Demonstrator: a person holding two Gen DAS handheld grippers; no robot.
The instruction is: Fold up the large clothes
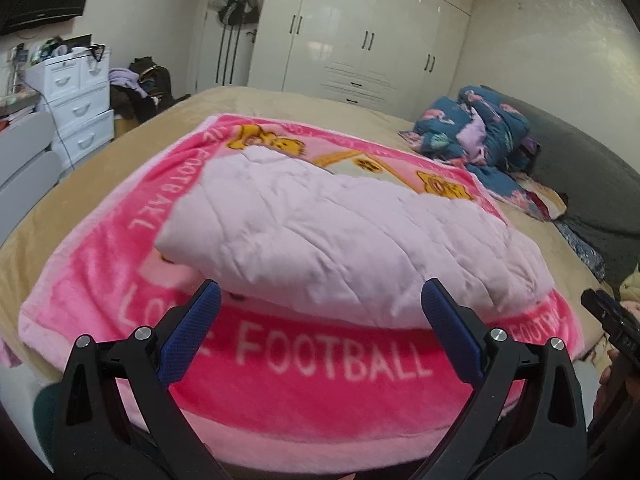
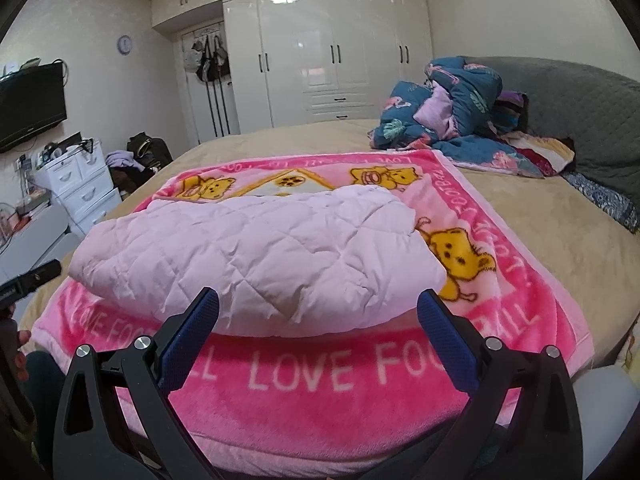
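Left gripper [image 1: 320,300]: blue-padded fingers wide apart, nothing between them. Right gripper [image 2: 318,312]: same, spread wide and empty. Pale lilac quilted padded garment [image 1: 340,236], folded into a thick bundle, lies just ahead of both sets of fingertips, no contact visible. It sits on a bright pink fleece blanket with white "LOVE FOOTBALL" lettering and yellow bears [image 2: 320,376], which runs beneath the fingers, on a beige-covered bed [image 2: 520,200].
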